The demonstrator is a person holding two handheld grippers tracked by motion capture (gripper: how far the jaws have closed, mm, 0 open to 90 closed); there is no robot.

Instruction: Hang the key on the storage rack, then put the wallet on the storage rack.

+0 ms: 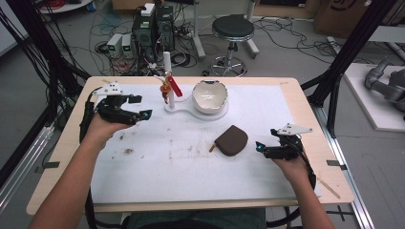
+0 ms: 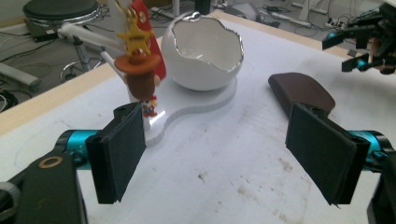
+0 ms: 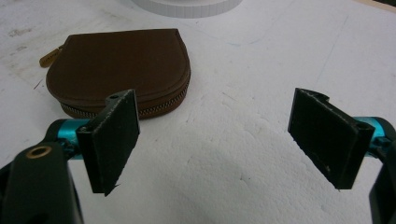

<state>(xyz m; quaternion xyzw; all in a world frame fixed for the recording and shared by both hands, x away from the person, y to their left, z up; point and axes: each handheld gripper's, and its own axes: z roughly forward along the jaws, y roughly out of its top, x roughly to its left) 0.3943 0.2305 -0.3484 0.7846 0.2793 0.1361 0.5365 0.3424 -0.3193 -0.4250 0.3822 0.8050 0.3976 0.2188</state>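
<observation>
In the high view the left gripper (image 1: 143,107) hovers at upper left of the bench (image 1: 62,157), near the white stand's hanging cowboy-hat keychain charm (image 1: 166,88), while the right gripper (image 1: 258,148) sits at right, just beside the brown leather zip pouch (image 1: 231,140). The left gripper view shows its black fingers (image 2: 119,154) spread wide, empty, with the charm (image 2: 137,70) above the left one; centre it between them before closing. In the right gripper view the fingers (image 3: 112,140) gape, empty, the pouch (image 3: 121,65) at upper left.
</observation>
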